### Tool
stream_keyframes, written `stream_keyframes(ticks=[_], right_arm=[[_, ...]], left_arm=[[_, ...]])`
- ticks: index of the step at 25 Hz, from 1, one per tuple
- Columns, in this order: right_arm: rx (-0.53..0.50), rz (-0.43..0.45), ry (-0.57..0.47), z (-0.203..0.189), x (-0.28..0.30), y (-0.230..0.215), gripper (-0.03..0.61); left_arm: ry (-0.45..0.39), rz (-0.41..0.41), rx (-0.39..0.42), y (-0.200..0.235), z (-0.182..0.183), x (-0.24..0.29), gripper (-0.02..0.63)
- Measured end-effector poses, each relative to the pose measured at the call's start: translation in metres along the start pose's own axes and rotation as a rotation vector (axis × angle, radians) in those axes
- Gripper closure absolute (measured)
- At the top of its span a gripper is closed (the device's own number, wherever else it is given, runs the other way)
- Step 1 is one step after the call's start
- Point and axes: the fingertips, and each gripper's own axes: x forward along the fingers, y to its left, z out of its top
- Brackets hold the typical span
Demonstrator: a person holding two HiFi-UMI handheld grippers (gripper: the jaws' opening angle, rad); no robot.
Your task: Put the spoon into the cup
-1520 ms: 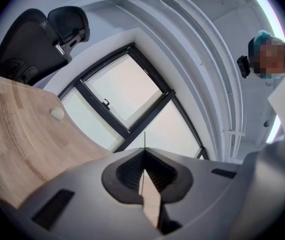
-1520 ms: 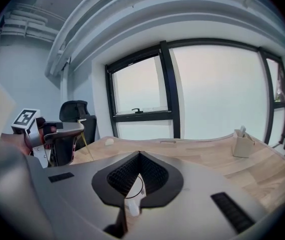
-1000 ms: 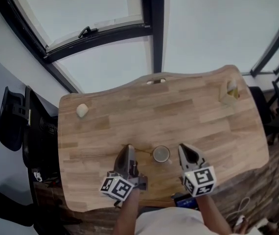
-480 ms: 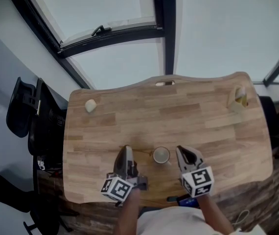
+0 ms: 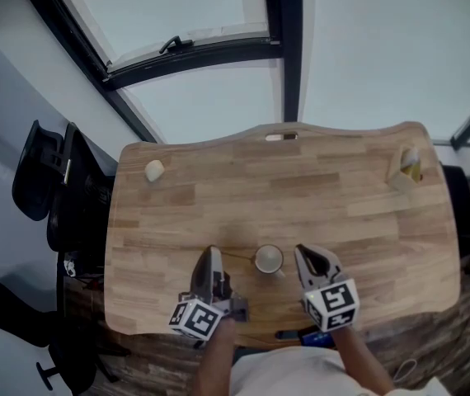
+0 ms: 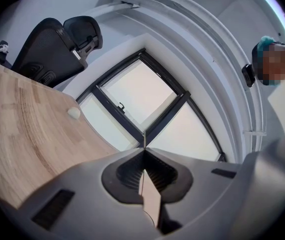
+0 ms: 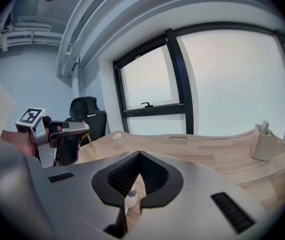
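Note:
A small pale cup [image 5: 269, 259] stands on the wooden table [image 5: 342, 213] near its front edge, between my two grippers. My left gripper [image 5: 211, 252] [image 6: 143, 149] is just left of the cup and shut on a thin gold spoon [image 5: 237, 255]. The spoon's handle runs from the jaw tips toward the cup's left rim, and I cannot see its far end. In the right gripper view the left gripper [image 7: 77, 128] shows with the spoon [image 7: 92, 146] slanting down from it. My right gripper [image 5: 301, 250] [image 7: 139, 154] is just right of the cup, jaws together at the tips.
A tan holder box [image 5: 406, 170] [image 7: 263, 144] stands at the back right corner. A small pale lump [image 5: 154, 170] [image 6: 73, 113] lies at the back left. A black office chair [image 5: 49, 180] is left of the table. Large windows are beyond the far edge.
The head view has shifted a little, so the table sits slightly further right and higher in the frame. Both grippers, the spoon and the cup keep their places relative to each other.

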Motion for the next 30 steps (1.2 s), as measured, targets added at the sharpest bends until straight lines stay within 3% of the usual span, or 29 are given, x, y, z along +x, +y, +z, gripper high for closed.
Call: stream_keyframes(ticks=[30], right_arm=[[0.017,0.003,0.02,-0.017,0.004,-0.023,0.581]], left_arm=[[0.012,0.065,0.002,0.021,-0.026,0.0,0.614]])
